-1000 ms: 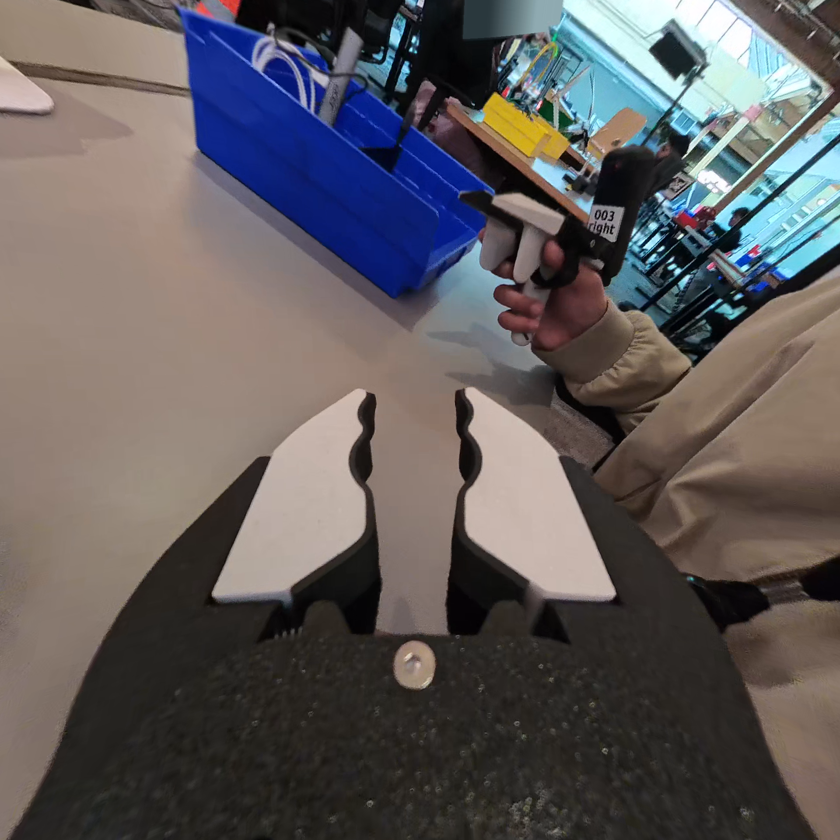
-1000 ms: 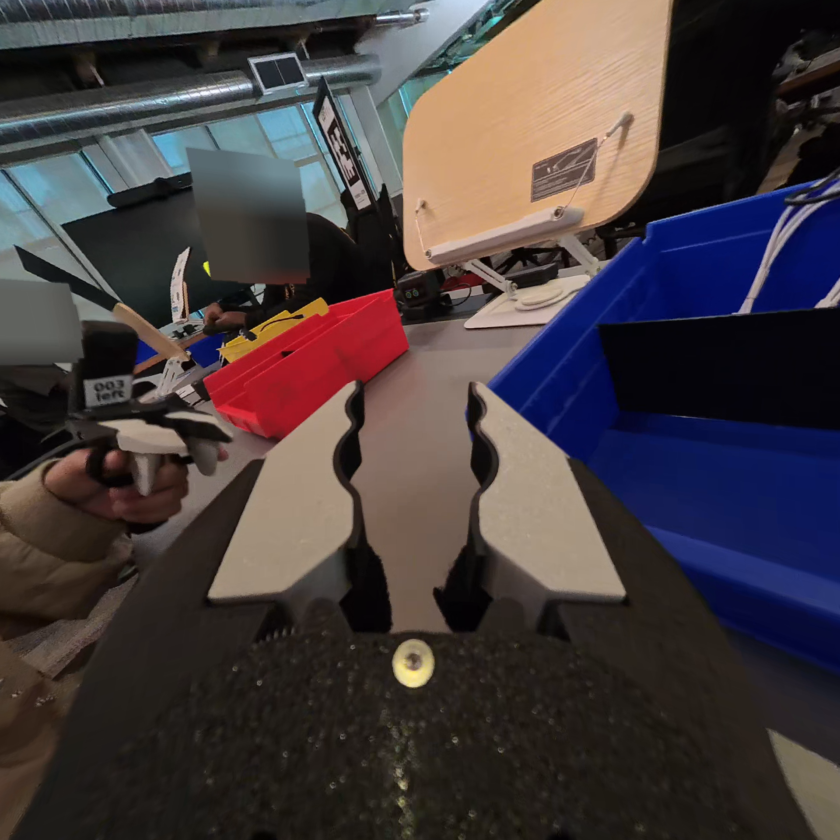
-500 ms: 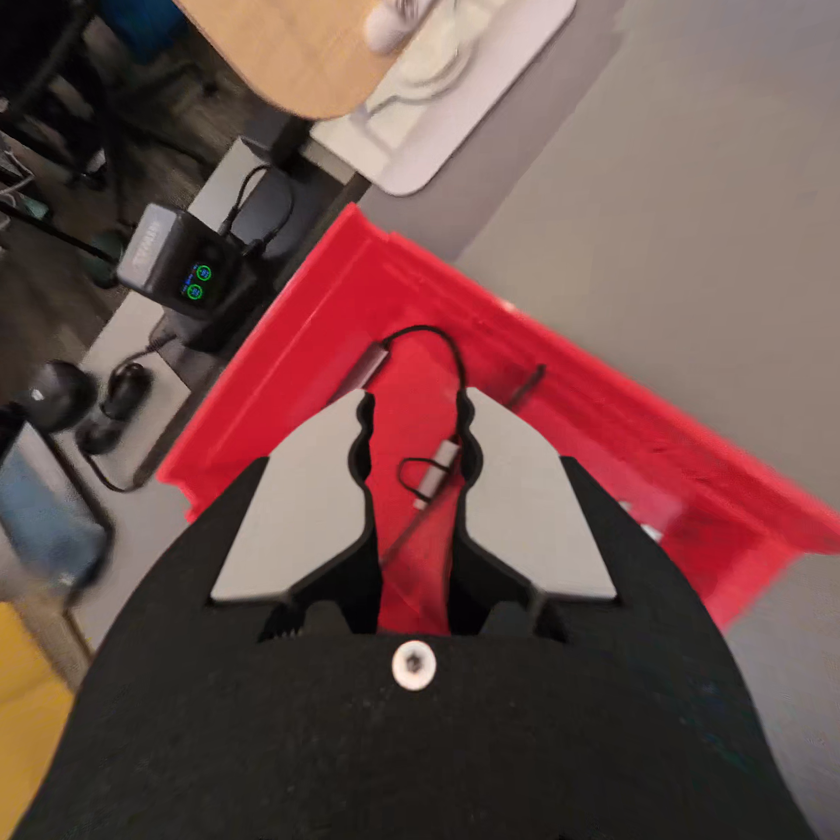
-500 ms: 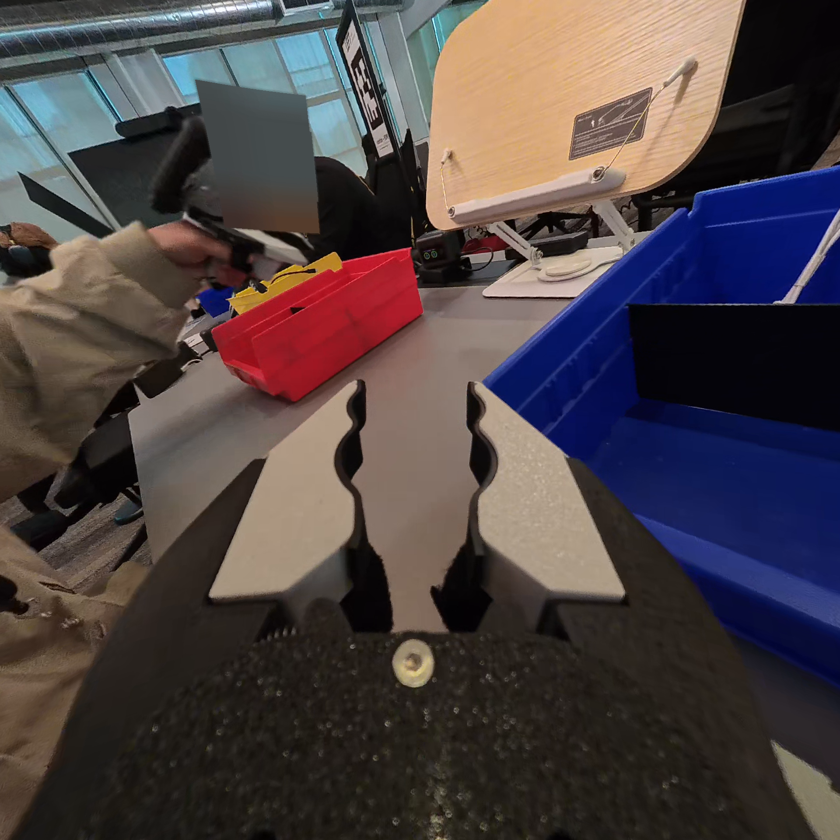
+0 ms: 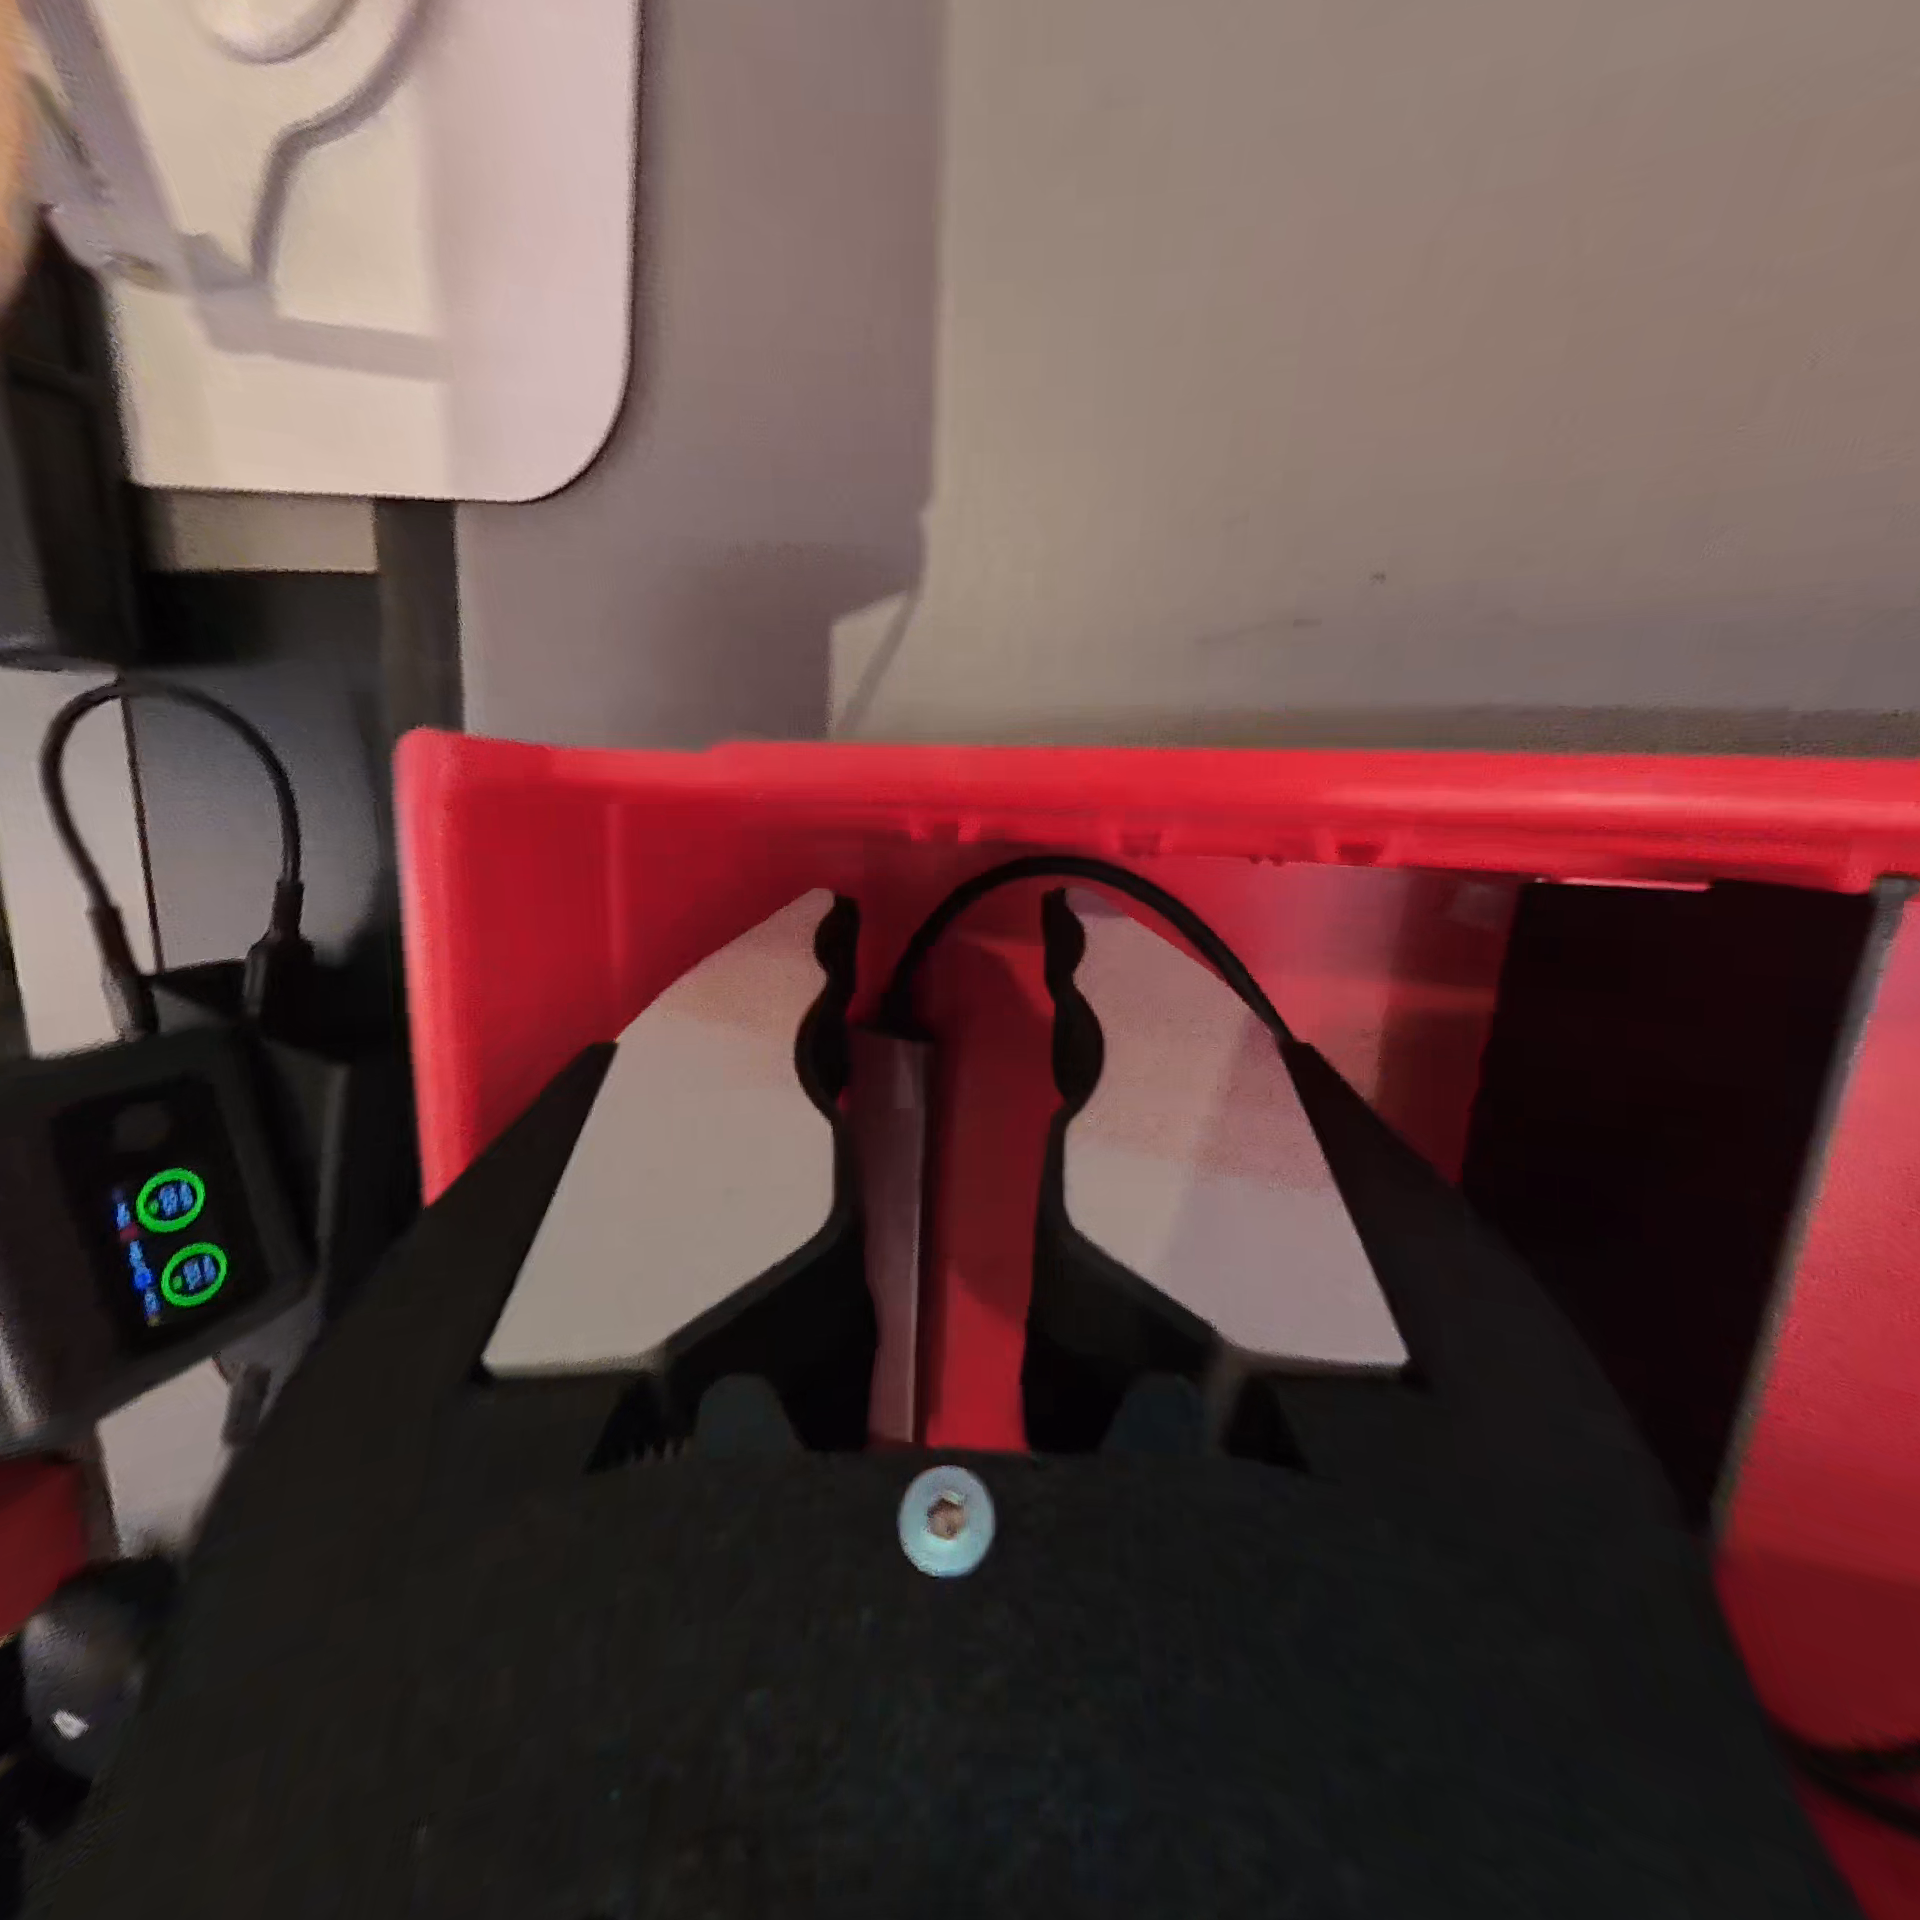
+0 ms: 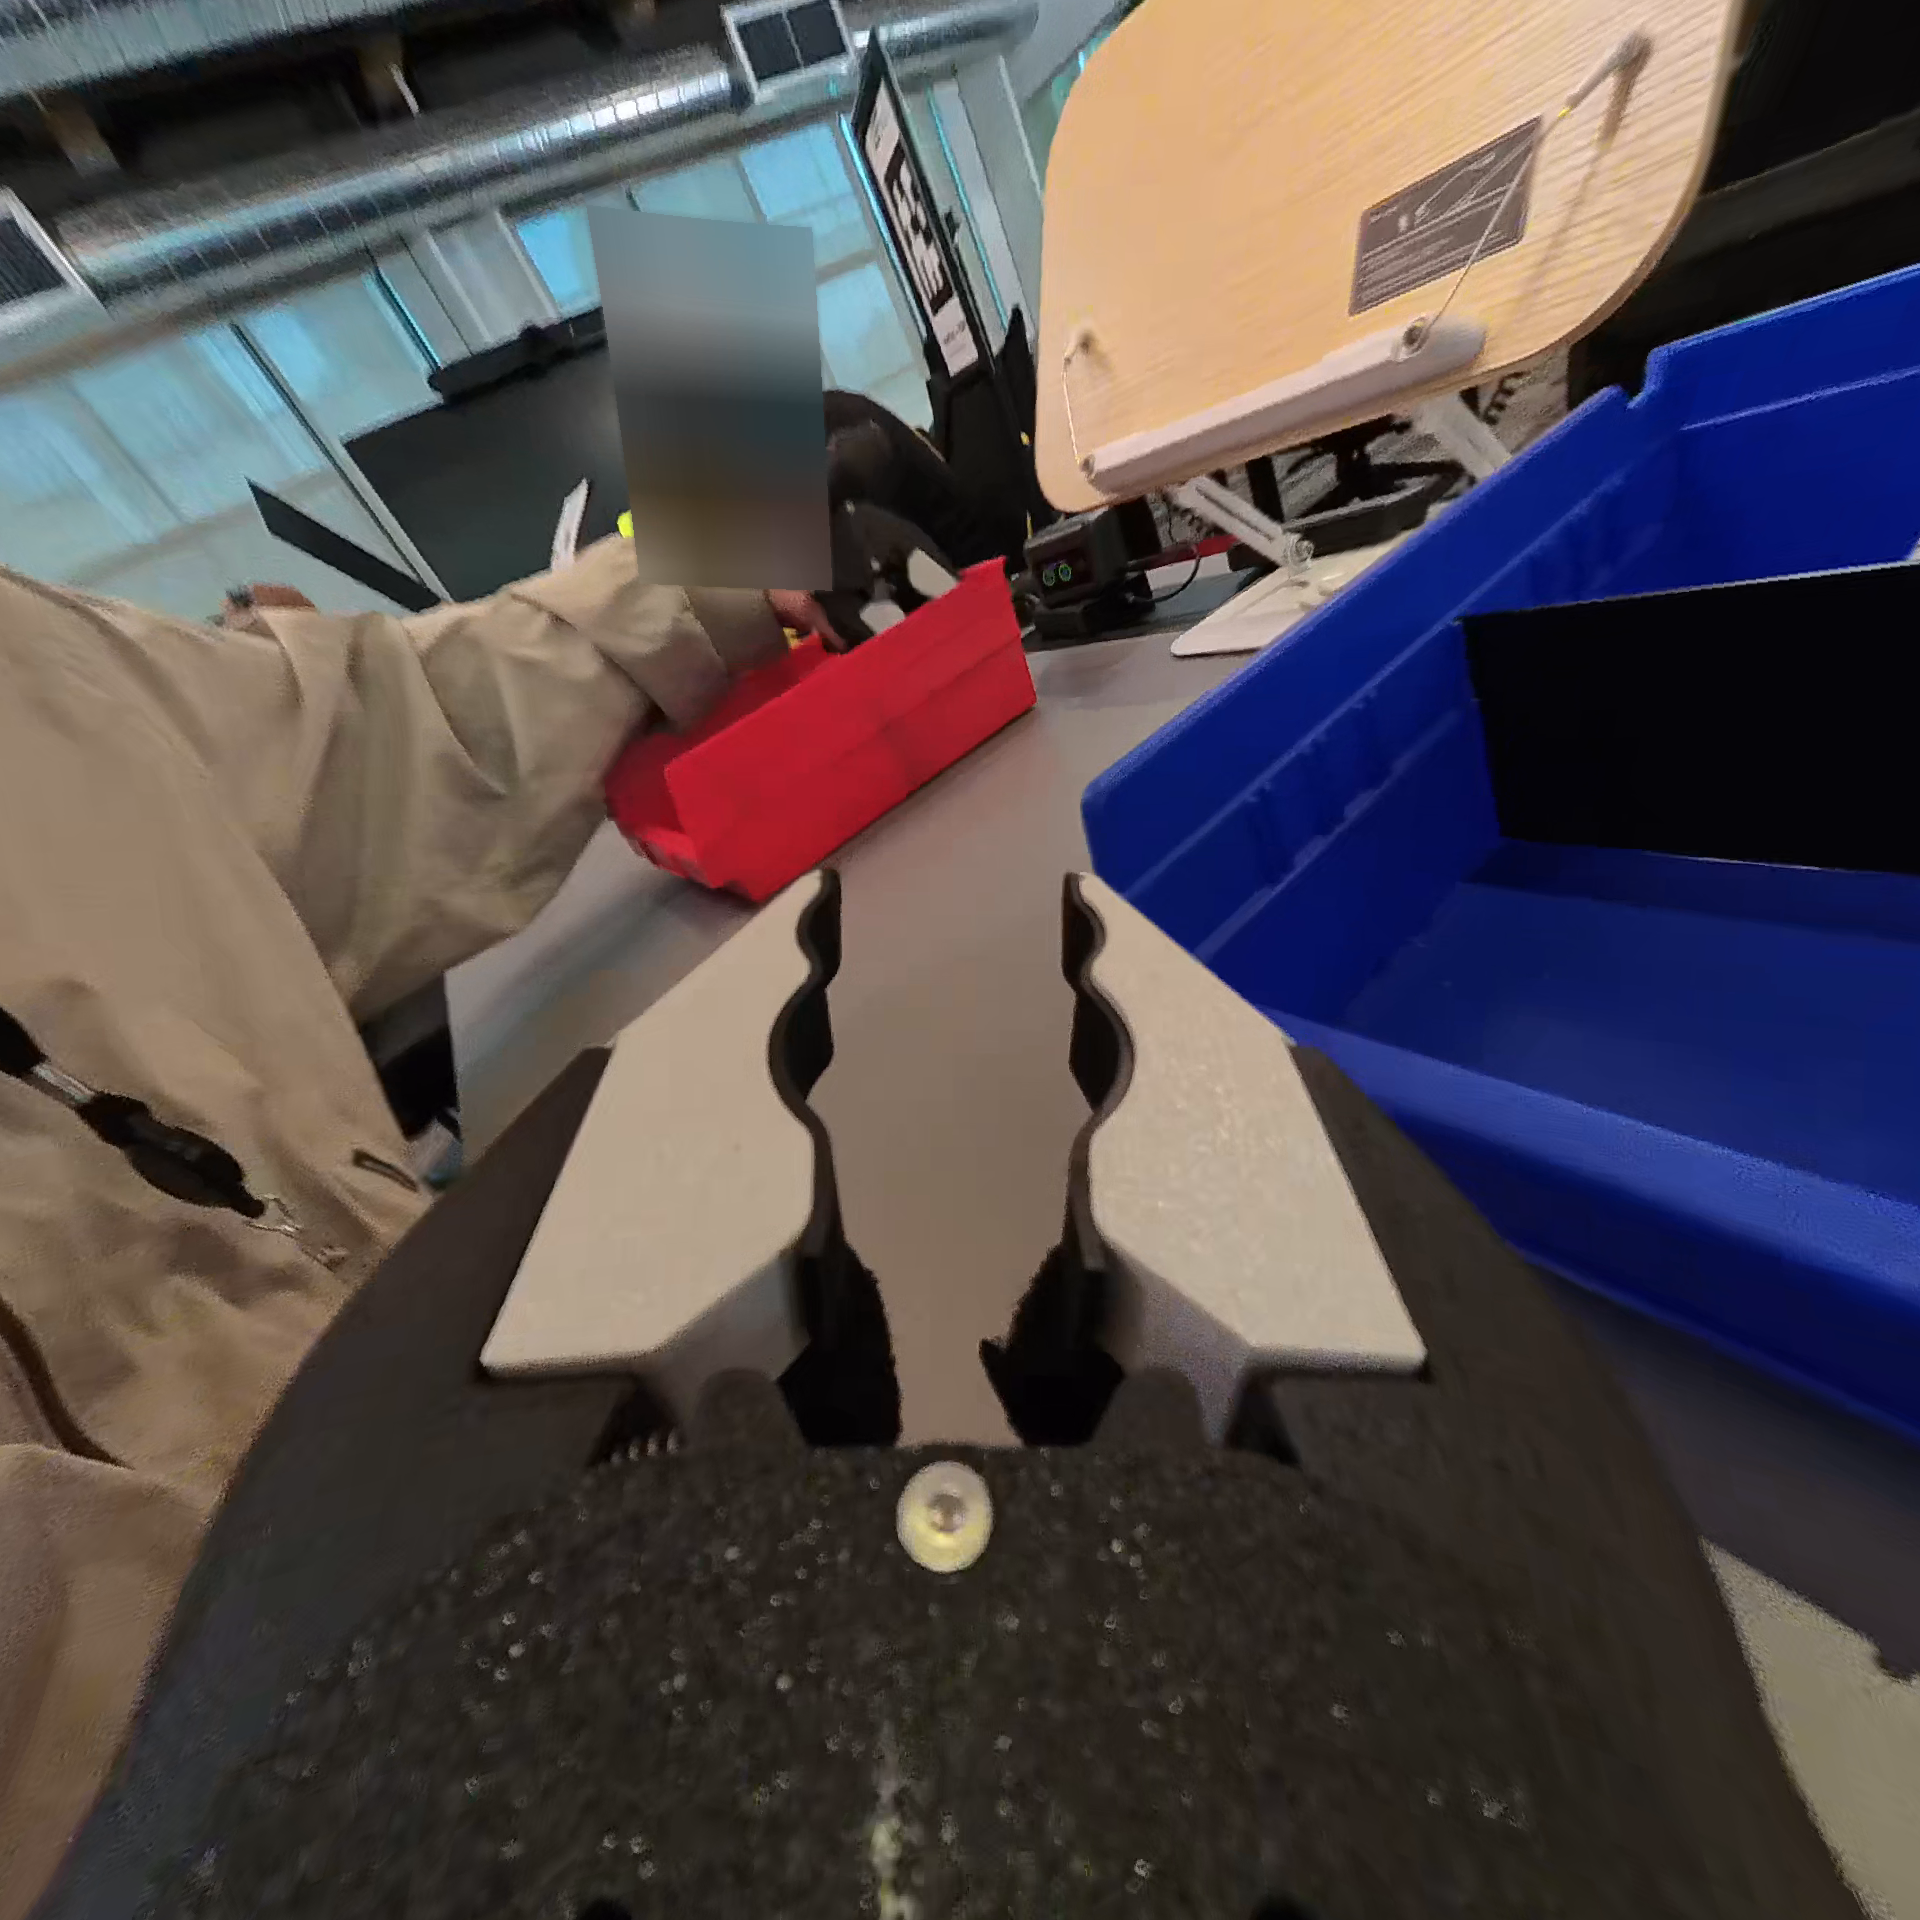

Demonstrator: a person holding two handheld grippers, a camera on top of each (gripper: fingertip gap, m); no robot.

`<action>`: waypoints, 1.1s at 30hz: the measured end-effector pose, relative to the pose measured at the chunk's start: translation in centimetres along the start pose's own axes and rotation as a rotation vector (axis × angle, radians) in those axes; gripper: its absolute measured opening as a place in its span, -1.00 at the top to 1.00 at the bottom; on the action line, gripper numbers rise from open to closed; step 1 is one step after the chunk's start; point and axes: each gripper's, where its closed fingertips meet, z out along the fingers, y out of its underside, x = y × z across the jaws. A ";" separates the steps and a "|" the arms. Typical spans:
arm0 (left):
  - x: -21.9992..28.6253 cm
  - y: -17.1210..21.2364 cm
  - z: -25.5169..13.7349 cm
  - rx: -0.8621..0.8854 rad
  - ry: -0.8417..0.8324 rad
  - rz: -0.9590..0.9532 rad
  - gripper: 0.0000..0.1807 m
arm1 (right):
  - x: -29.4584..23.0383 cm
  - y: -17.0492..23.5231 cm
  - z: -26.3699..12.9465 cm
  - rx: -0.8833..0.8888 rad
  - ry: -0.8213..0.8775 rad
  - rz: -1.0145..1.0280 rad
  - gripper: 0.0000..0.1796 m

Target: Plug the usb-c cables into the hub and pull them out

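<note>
The left claw (image 5: 940, 925) is hanging over the red bin (image 5: 1039, 790) with its jaws spread apart, gripping nothing. A grey hub (image 5: 891, 1143) is lying in the bin right between the two fingers, closer to the left one, and its black cable (image 5: 1049, 871) is looping just past the tips. The right claw (image 6: 948, 899) is pointing along the grey table (image 6: 935, 1039), jaws apart too and holding nothing. A blue bin (image 6: 1403, 779) is sitting just to its right, and the red bin is sitting farther ahead, to the left.
</note>
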 end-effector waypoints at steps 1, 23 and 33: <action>0.1 0.2 0.4 -0.017 0.008 0.034 0.61 | 0.0 -0.4 -0.4 0.022 -0.005 0.021 0.53; 0.4 1.7 2.4 -0.076 -0.061 0.280 0.96 | 1.0 0.1 -0.5 0.025 -0.048 0.139 0.55; -1.6 0.9 -5.9 -0.017 -0.231 0.202 0.97 | 0.6 0.0 -0.4 0.016 -0.069 0.129 0.55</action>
